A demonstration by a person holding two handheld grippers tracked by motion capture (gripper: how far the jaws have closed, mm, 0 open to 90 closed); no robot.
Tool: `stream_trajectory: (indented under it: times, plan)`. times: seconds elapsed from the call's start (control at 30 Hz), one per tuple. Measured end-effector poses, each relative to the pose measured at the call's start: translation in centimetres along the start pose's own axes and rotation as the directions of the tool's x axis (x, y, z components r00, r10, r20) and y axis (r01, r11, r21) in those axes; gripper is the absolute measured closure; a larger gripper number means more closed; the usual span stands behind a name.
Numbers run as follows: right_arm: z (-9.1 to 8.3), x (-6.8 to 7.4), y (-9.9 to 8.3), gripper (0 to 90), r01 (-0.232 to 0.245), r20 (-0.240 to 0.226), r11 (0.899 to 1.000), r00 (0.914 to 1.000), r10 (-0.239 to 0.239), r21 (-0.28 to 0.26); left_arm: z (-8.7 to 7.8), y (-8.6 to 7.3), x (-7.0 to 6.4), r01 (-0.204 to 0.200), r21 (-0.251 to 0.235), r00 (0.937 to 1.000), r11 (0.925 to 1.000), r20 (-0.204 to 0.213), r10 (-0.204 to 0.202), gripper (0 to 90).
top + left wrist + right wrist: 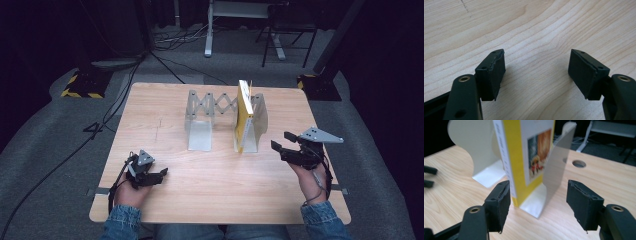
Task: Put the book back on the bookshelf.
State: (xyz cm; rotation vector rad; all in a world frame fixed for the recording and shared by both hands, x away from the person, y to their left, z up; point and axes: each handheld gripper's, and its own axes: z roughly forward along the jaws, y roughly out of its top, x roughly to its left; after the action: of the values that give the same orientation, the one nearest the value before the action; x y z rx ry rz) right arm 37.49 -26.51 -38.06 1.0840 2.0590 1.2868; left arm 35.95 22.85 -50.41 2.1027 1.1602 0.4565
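Book: a yellow book [244,116] stood upright on the table, leaning against the right-hand plate of the grey folding bookend [212,107]; in the right gripper view its spine and cover faced the camera [521,152].
Right tongs: the right gripper [283,141] hung just right of the book, jaws wide apart and holding nothing, pointed at the book's near lower corner.
Left tongs: the left gripper [159,175] rested low near the front-left of the table, jaws wide apart and empty above bare wood [536,72].
Progress: judging by the pose, the book was not yet gripped; the reach looked under way, and grasping and moving it remained.
Edges: the bookend's right plate [555,167] stood close against the cover, so a jaw would have had little room on that side.
Open room: the wooden table [215,195] lay open in front, and the gap between the bookend's two plates was free.
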Motion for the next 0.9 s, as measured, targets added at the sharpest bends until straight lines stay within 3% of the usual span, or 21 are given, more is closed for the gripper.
stream_trajectory:
  times: [0.43,0.57,0.9]
  plan:
    - [-0.2,-3.5,-3.5,33.3,-0.045,0.033,0.99,0.9986,0.041,0.133,0.0,0.0,0.0,0.003,-0.004,1.0,1.0,-0.004,-0.003,30.5]
    - [0.0,-4.3,-4.7,34.4,-0.038,0.064,0.987,0.9975,0.028,0.159,0.0,0.0,0.0,0.002,-0.002,1.0,1.0,-0.003,-0.002,30.5]
    - [1.2,-5.4,-7.6,34.3,-0.088,0.073,0.963,0.9948,0.071,0.255,0.1,0.1,-0.1,0.013,-0.002,0.9999,0.9999,-0.005,-0.013,30.3]
